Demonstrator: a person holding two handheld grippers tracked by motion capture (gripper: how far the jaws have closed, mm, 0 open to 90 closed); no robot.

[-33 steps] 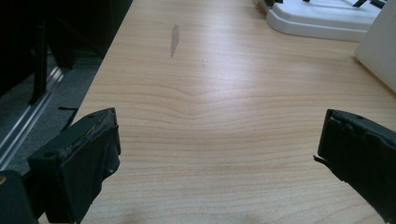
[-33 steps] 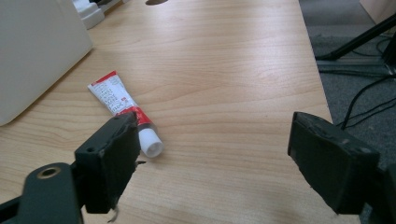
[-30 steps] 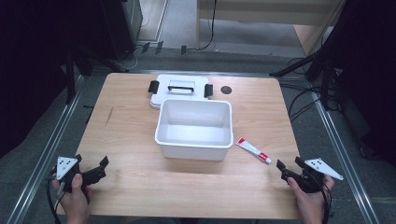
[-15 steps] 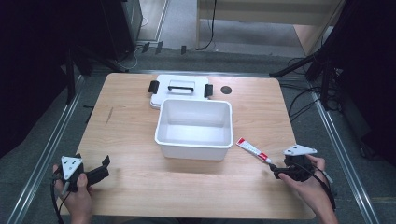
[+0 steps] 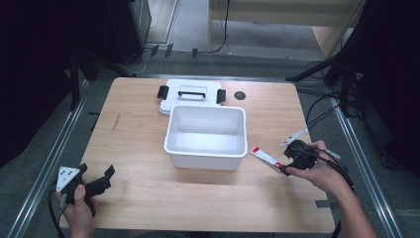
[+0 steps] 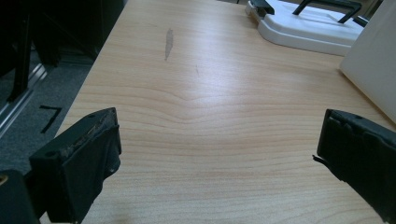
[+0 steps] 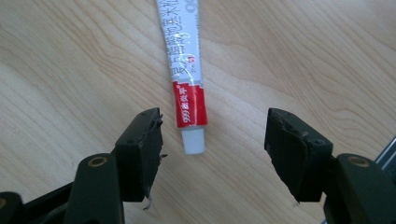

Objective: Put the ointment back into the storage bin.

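1. Pale wood everywhere from the high view: the table (image 5: 148,148) is a light wooden top with a white plastic bin (image 5: 206,136) sitting open in the middle and its lid (image 5: 190,95) lying flat just behind it. My right gripper (image 5: 286,166) is down at the cap end of a small red-and-white tube (image 5: 264,156), which lies on the wood just right of the bin. My left gripper (image 5: 96,181) rests near the front left corner, well apart from everything. Around the table I see grey floor, metal rails, cables and dark stands.

2. Left gripper view: jaws wide apart over bare wood, nothing between them. There's a grey scuff (image 6: 168,41) farther up the grain, and the lid (image 6: 317,28) sits at the top right.

3. Right gripper view: jaws apart with the tube's white cap (image 7: 193,141) right between them, not pinched yet. So I'd say we're early: the tube isn't grabbed, and it's still outside the bin, where I guess it goes.
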